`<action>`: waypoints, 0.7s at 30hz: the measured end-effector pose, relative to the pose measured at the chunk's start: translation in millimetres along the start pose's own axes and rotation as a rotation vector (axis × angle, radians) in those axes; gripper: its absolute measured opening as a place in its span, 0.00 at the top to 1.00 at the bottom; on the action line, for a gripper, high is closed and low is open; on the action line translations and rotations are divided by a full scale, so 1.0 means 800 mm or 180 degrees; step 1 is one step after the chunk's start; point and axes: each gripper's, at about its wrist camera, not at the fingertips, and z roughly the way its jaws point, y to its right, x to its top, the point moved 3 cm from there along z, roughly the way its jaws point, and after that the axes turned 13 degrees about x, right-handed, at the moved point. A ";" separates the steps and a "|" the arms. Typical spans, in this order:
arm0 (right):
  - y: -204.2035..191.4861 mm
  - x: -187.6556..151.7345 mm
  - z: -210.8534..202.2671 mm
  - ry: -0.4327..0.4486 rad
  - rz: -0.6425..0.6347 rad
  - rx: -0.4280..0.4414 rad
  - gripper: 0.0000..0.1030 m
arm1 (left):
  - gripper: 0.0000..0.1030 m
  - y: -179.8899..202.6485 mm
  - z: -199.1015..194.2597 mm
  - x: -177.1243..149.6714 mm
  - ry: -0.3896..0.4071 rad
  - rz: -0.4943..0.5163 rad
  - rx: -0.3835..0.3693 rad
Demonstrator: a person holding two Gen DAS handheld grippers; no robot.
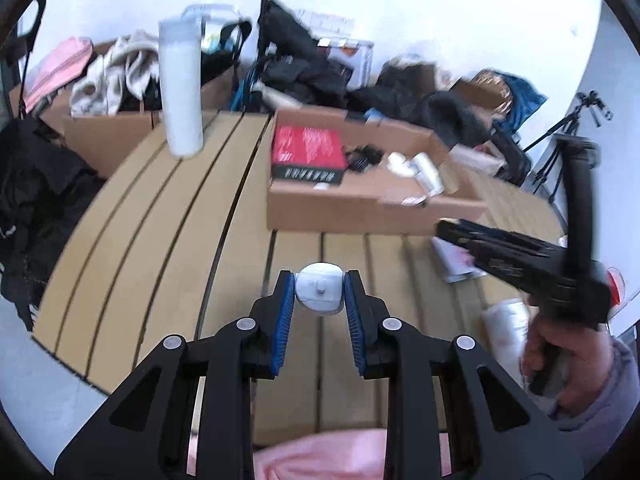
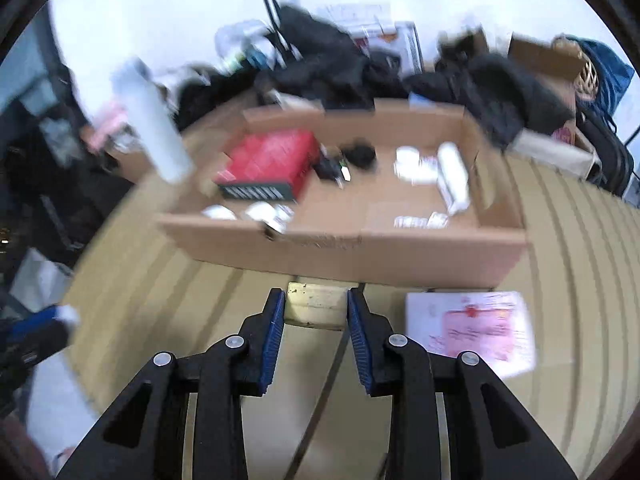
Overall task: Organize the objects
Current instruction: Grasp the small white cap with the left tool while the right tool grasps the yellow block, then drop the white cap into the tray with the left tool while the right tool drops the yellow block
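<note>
- Our left gripper (image 1: 319, 294) has its blue pads (image 1: 283, 300) pinched on a small white cap-like thing (image 1: 320, 293), one pad on each side, held just above the slatted wooden table (image 1: 168, 208). It looks like it's up in the air because it's headed for the cardboard box (image 1: 360, 200) sitting further back on the table, though that's a guess
- Our right gripper (image 2: 316, 306) is closed about the same amount on a small cream-coloured block (image 2: 316, 305), near edge of the box (image 2: 344, 248) right behind it. Too blurry to say what the block actually is
- The box already has a red packet (image 2: 266, 162) at its left, some black bits (image 2: 358, 156) in the middle and white bottles (image 2: 450, 178) toward the right, so we reckon it's the collecting spot and both grabbed items are probably going in there
- Only the left wrist view shows the right gripper (image 1: 516, 256) from outside, with the hand (image 1: 568, 364) on its handle, low on the right. It also gets the tall white cylinder (image 1: 181, 84) standing upright on the far left of the table nice and sharp
- Only the right wrist view looks down into the box floor properly, plus the pink and white paper (image 2: 472, 332) lying flat on the table just right of our fingers. Everything's smeared there, so we're probably mid-swing
</note>
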 end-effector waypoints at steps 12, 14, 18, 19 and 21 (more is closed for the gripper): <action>-0.017 -0.045 -0.246 0.0563 -0.0249 -0.0092 0.67 | 0.79 0.043 -0.110 -0.010 0.0315 0.0202 -0.0172; -0.010 -0.044 -0.242 0.0544 -0.0205 -0.0014 0.67 | 0.79 0.049 -0.106 -0.003 0.0331 0.0243 -0.0187; 0.002 -0.013 -0.222 0.0533 -0.0251 0.0136 0.67 | 0.79 0.062 -0.074 0.045 0.0304 0.0373 -0.0364; 0.010 0.002 -0.208 0.0504 -0.0223 0.0216 0.67 | 0.79 0.068 -0.054 0.065 0.0192 0.0419 -0.0510; 0.030 0.039 -0.165 0.0364 -0.0112 0.0275 0.67 | 0.79 0.083 -0.001 0.108 -0.0029 0.0480 -0.0631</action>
